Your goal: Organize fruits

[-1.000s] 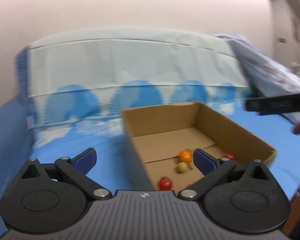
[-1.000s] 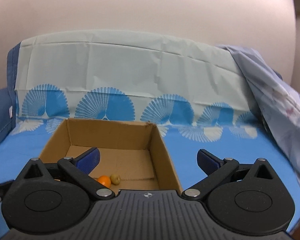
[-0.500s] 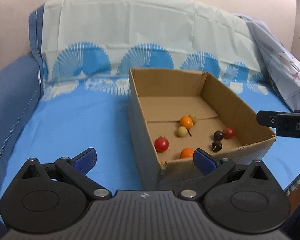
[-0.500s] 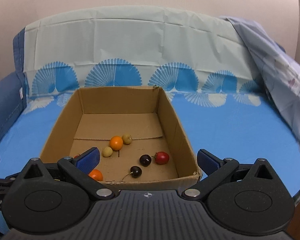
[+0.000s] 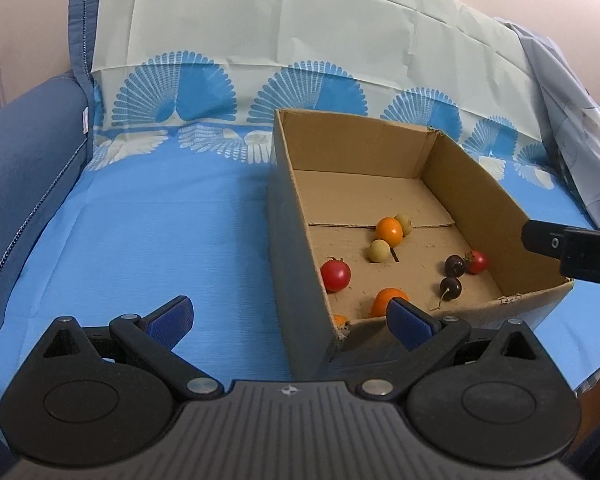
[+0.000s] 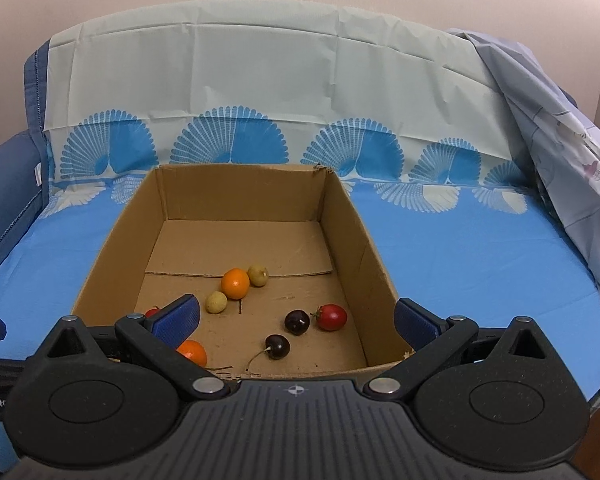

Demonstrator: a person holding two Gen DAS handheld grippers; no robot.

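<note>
Right wrist view: cardboard box (image 6: 348, 216) at frame centre, on the sheet (image 6: 460, 248). Fruits lie in its near half: two cherries (image 6: 278, 346) lower centre, a tomato (image 6: 331, 317) just right of them, an orange (image 6: 235, 283) above.

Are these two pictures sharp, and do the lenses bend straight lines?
Left wrist view: sharp, fruits crisp; the box looks skewed, dark corner vignette. Right wrist view: also sharp; the sheet's top edge bows, soft even light, no glare.

blue fan-patterned sheet (image 6: 460, 248), dark blue sofa arm (image 5: 16, 168), pale floral cloth (image 6: 572, 168)
</note>
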